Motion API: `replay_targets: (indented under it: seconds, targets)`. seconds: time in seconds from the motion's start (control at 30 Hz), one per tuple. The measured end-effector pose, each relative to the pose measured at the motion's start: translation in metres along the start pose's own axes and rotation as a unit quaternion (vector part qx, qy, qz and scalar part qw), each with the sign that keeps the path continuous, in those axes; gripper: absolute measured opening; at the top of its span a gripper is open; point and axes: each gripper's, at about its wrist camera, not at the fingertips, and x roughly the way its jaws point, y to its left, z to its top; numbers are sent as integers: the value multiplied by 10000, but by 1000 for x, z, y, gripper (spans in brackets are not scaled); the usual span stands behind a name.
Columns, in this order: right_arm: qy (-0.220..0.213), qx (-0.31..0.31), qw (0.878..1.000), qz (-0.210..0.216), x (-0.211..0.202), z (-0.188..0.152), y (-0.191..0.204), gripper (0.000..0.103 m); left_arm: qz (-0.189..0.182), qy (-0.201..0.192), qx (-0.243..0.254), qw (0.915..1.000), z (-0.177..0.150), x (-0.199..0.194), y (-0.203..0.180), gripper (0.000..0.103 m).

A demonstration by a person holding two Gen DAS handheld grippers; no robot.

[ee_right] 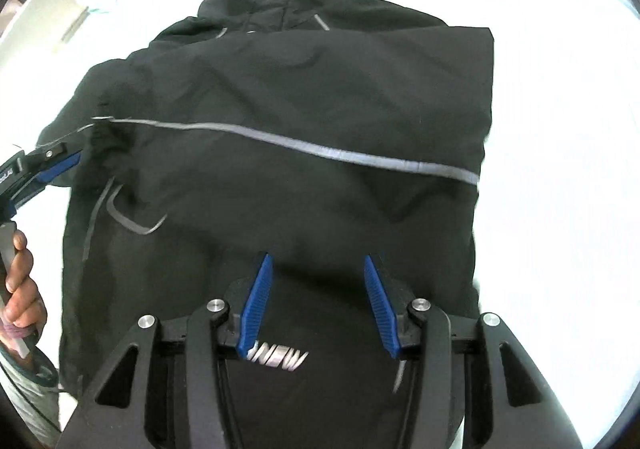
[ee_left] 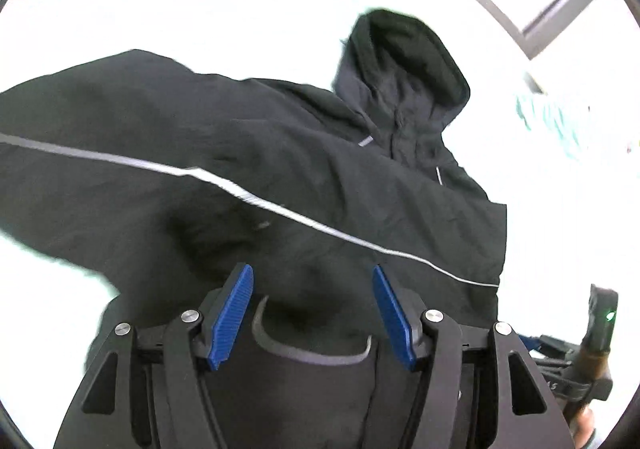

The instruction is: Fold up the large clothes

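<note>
Both the left gripper (ee_left: 312,313) and right gripper (ee_right: 318,305) hang partly open and empty above the black jacket (ee_right: 280,129), whose folded body lies flat beyond their fingertips, likely released to settle.

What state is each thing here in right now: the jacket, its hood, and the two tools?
Black jacket: lying on the white surface, a sleeve folded across its body.
Hood: lying flat beyond the collar, not folded.
Left tool: open, holding nothing.
Right tool: open, holding nothing.
</note>
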Motion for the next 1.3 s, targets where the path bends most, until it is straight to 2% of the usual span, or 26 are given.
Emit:
replay_targets:
  seconds: [0.07,0.2,0.3,0.43,0.57,0.67,0.73,0.83,0.97,1.2,1.3]
  targets:
    - [-3,108,9998,162,-9,-19,16,51,56,-138,-129,9998,-7,-29,20,64]
    - [-54,60,9998,196,-17,-35,46,51,326,-297,-326,9985,-10,-69,71,64]
    - [-226,19,9994,279,-17,-35,73,51,628,-393,-594,9955,-7,-106,137,64]
    - [-398,34,9989,231,-20,-33,119,51,881,-625,-1167,9873,10,-146,230,64]
    - [-417,255,9982,336,-17,-28,154,51,968,-828,-1744,9764,30,-179,319,64]
    - [-407,298,9986,183,-12,-27,178,51,977,-958,-2016,9699,51,-188,377,64]
    - [-368,283,9989,41,-9,-28,186,51,876,-955,-2137,9683,68,-183,413,64]
    - [-195,372,9989,-193,-1,-29,196,51,740,-837,-2324,9662,90,-157,448,64]
    - [20,611,9977,-305,9,-20,194,51,487,-574,-2596,9628,105,-119,484,64]
    - [147,627,9966,-518,17,-11,201,51,431,-492,-2810,9575,122,-71,510,64]
    - [213,633,9964,-525,23,-10,204,51,452,-582,-2697,9601,124,-68,510,61]
